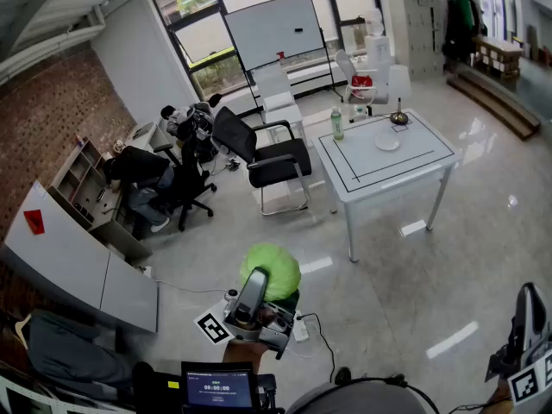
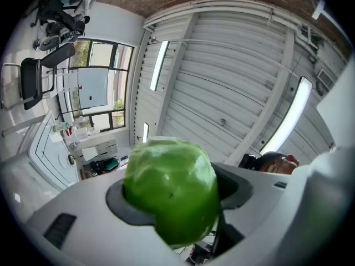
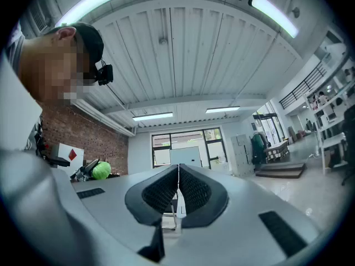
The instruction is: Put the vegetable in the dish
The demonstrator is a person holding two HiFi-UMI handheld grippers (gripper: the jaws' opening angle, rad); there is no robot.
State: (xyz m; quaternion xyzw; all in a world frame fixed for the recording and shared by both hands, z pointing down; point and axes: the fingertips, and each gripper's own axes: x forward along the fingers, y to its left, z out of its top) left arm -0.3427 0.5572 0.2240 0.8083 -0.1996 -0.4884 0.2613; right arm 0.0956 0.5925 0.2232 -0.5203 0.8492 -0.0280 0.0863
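The white table [image 1: 418,160] stood well across the shiny floor [image 1: 405,291] from the person, with the small white dish [image 1: 387,142] about mid-tabletop. The cabbage [image 2: 171,195] was round, glossy and bright green, paler and leafy-looking from above. It sat off the floor between the jaws of the left gripper [image 1: 260,288], which stood wide and clamped on its sides, with its bulk bulging past them. The right gripper [image 3: 178,195] hung low at the person's side, jaws closed together on nothing.

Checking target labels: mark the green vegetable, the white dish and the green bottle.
green vegetable [image 2: 172,195], left gripper view, middle of its surface.
white dish [image 1: 387,141], head view, its bare middle.
green bottle [image 1: 337,126], head view, its body.
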